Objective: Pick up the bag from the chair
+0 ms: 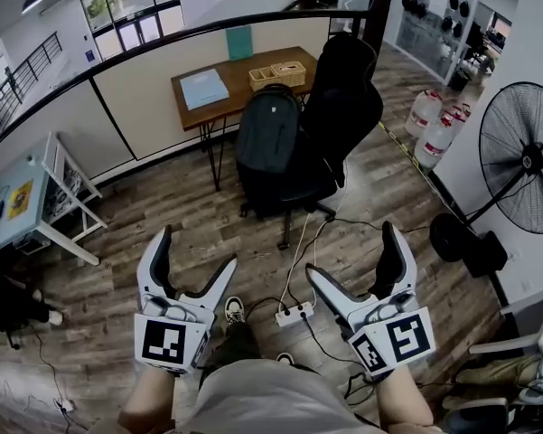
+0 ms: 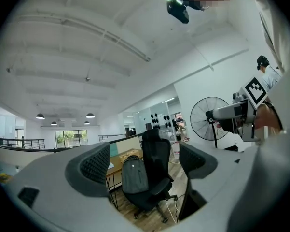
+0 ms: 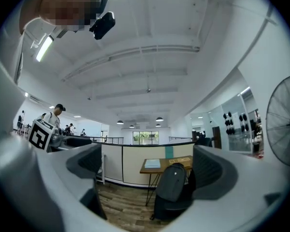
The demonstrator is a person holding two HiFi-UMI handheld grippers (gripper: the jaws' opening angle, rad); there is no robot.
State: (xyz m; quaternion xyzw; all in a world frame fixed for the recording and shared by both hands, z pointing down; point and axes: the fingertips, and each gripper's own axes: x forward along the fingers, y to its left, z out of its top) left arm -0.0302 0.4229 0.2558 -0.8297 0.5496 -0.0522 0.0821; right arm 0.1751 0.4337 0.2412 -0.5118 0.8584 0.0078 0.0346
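The bag (image 1: 269, 138), a dark grey backpack, stands upright on the seat of the black office chair (image 1: 348, 107). Its back leans on the backrest, which is likely what keeps it from slumping. Its top faces up, though no carry handle can be made out from here. The chair sits just beside a wooden table (image 1: 239, 69) that carries a pale blue folder (image 1: 203, 89) and a woven tray (image 1: 278, 74), so the bag is hemmed in on the table side and open on the side facing the person. Both grippers are well apart from the bag, held level and aimed toward it, so the pick-up looks not yet begun. The left gripper (image 1: 197, 248) has its jaws spread wide, with nothing between them but the distant view of bag and chair. The right gripper (image 1: 352, 250) is likewise spread and empty. Between them and the chair lies open wood floor, crossed by a power strip (image 1: 294, 315) and loose cables (image 1: 298, 242) that could catch a foot on the way in. A large fan (image 1: 524, 156) and some water bottles (image 1: 434, 125) stand to the right, off the straight line of approach.
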